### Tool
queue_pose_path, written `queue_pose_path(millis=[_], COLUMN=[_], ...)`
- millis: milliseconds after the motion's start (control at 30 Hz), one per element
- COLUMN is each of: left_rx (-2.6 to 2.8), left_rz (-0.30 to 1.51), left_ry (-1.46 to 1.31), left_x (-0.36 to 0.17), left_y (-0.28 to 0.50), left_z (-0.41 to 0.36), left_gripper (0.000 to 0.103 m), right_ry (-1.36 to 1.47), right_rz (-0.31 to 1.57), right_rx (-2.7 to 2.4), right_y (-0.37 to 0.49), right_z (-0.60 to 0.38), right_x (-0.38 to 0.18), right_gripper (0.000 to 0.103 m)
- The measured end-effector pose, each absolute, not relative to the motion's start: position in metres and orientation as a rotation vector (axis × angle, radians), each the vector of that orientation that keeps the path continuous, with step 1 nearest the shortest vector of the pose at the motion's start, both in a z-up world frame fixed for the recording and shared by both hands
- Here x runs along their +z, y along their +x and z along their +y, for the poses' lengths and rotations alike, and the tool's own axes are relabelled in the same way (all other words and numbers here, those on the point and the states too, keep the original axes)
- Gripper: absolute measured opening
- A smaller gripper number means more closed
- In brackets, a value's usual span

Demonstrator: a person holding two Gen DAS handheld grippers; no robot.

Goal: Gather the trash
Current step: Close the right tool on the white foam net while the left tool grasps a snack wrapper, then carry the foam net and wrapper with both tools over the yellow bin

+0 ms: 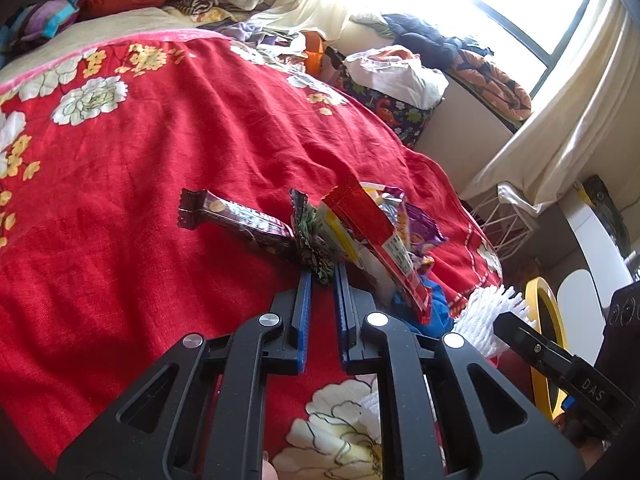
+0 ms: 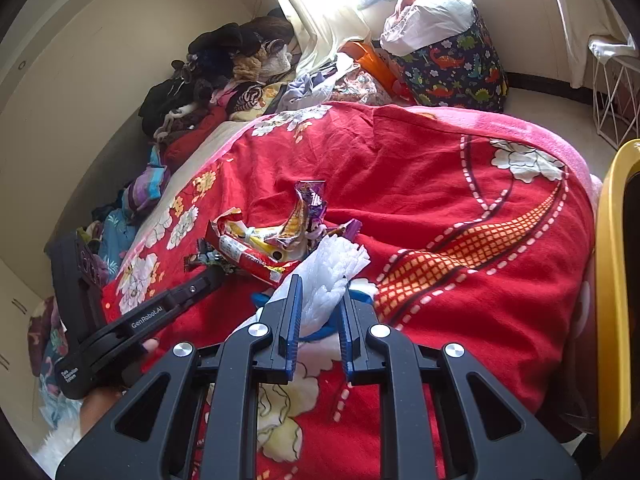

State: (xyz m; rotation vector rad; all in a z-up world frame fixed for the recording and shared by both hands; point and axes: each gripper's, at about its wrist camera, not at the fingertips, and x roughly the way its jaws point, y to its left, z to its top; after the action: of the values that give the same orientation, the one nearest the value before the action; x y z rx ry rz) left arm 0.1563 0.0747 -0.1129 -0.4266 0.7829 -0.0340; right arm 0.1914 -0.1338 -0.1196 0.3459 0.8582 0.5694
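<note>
A heap of snack wrappers lies on the red floral blanket [image 1: 140, 184]: a brown chocolate-bar wrapper [image 1: 240, 220], a crumpled dark green wrapper [image 1: 314, 248], a long red wrapper [image 1: 372, 232] and a purple one [image 1: 420, 228]. My left gripper [image 1: 323, 276] is shut on the lower corner of the green wrapper. To its right, a wad of white crumpled paper [image 2: 328, 268] sits between the blue pads of my right gripper [image 2: 321, 286], which is shut on it. A blue item [image 2: 362, 294] lies under the wad. In the right wrist view the red wrapper [image 2: 252, 258] lies just beyond the left gripper [image 2: 212, 274].
Piled clothes [image 2: 208, 80] line the wall side of the bed. A dinosaur-print bag [image 2: 456, 68] stuffed with white plastic stands past the bed's foot, with a white wire basket [image 2: 616, 96] nearby. A yellow-rimmed object [image 2: 612, 280] stands close on the right.
</note>
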Motion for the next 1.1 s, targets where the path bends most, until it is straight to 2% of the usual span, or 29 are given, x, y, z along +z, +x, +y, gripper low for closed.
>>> queue_pose_path(millis=[367, 1100], left_rx=[-0.096, -0.154], left_rz=[0.763, 0.647], left_ry=[-0.335, -0.294], left_x=[-0.095, -0.039], left_y=[0.136, 0.103], left_z=[0.048, 0.038], left_gripper=[0.004, 0.003], right_ry=[0.325, 0.339], right_rz=[0.823, 0.739], right_rx=[0.572, 0.603], right_y=[0.171, 0.152], right_z=[-0.161, -0.181], right_x=[-0.108, -0.077], right_gripper=[0.012, 0.011])
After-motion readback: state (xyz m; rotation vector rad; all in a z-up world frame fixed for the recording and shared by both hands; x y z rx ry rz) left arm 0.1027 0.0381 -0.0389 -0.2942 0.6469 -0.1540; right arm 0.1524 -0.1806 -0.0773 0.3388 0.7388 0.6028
